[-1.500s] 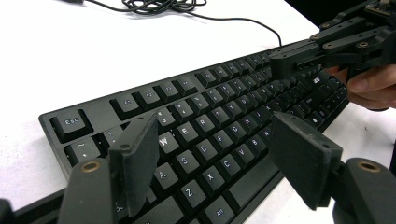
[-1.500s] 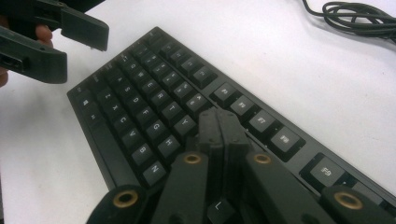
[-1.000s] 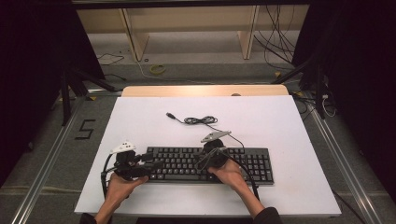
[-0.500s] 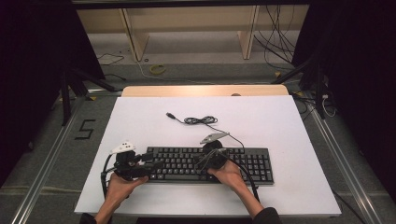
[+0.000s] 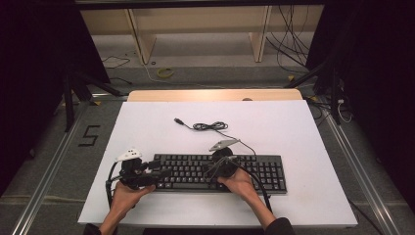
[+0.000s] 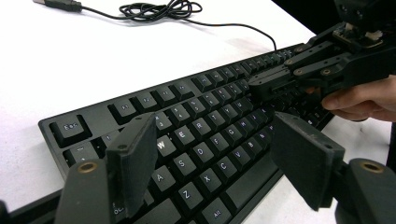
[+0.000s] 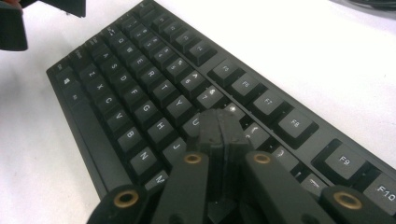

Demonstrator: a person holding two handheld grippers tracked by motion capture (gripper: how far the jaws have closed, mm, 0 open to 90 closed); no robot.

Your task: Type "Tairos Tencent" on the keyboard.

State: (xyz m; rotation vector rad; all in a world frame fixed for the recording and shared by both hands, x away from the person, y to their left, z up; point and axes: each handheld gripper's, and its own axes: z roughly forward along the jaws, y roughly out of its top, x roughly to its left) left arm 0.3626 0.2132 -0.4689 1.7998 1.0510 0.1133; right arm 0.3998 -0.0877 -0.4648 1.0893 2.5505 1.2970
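Black keyboard on my white tabletop. My left claw: spread wide, empty, over the letter keys. My right claw: pressed closed, tips on keys.

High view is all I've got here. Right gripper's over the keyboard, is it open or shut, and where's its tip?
Observer: The right gripper is shut, jaws pressed together with nothing between them.
Operator: Which keys is it over?
Observer: Its tip sits on the keyboard just right of the U key, below the 7 key.
Operator: And the left one?
Observer: The left gripper is open, jaws spread wide over the W, S and D keys, holding nothing.
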